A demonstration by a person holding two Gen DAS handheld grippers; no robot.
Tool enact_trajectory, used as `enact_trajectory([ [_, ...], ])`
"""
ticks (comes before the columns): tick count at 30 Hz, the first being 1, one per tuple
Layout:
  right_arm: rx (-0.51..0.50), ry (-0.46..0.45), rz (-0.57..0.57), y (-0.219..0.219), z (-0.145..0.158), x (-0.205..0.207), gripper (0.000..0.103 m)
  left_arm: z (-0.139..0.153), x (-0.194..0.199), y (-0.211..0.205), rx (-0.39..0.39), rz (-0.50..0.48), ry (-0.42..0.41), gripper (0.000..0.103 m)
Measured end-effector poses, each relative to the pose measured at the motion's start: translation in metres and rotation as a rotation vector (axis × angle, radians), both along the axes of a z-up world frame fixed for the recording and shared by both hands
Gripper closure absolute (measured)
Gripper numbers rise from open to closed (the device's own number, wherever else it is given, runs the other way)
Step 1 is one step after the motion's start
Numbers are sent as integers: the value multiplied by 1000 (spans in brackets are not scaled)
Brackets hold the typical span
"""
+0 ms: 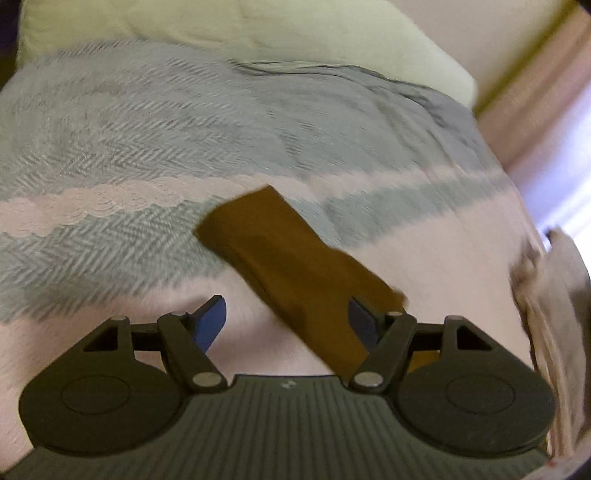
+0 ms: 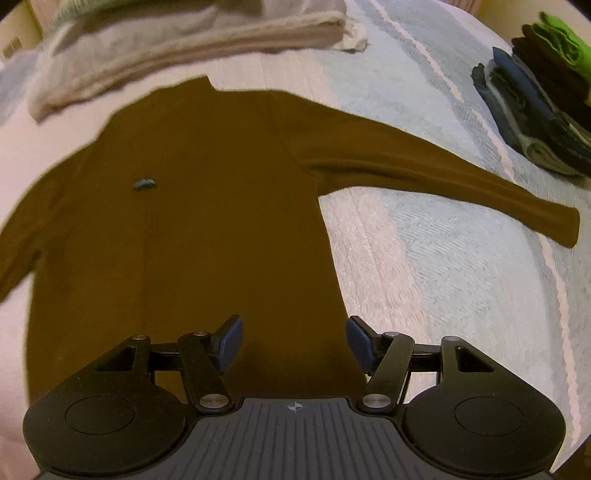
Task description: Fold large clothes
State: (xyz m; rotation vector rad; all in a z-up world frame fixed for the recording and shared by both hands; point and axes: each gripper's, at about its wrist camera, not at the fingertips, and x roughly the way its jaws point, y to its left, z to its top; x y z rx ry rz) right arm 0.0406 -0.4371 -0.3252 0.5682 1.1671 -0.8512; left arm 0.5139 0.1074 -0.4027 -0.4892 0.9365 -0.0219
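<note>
Both the right gripper point(image 2: 293, 341) and left gripper point(image 1: 288, 321) hung wide open and empty above the brown sweater point(image 2: 192, 206), which lay spread flat on the bedspread point(image 2: 443, 266), sleeves out for folding, a folded clothes stack point(image 2: 546, 103) beyond its sleeve.

Bed point(image 1: 147, 155) under blue-pink herringbone bedspread; pale pillow point(image 1: 258, 33) at head; pinkish wall point(image 1: 535, 92) beyond.

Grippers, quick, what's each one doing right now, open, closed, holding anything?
Left gripper: open, holding nothing, over the brown sweater's sleeve.
Right gripper: open, holding nothing, above the brown sweater.
</note>
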Motion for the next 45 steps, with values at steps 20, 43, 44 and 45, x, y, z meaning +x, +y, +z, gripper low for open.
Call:
enact_trajectory([
  [20,-41,-55,-28,-77,-16,-16,44,139,-64,-215,27,-516,-492,102],
  [43,233,-736,-122,-186,-65,-9,59,15,-219,-361,293,-1127,-213,77],
  [44,240,-718,-112,-188,-74,3,59,14,-206,-353,323,-1099,-217,77],
  [45,250,-684,-100,-189,-83,15,59,16,-194,-347,335,-1082,-216,77],
])
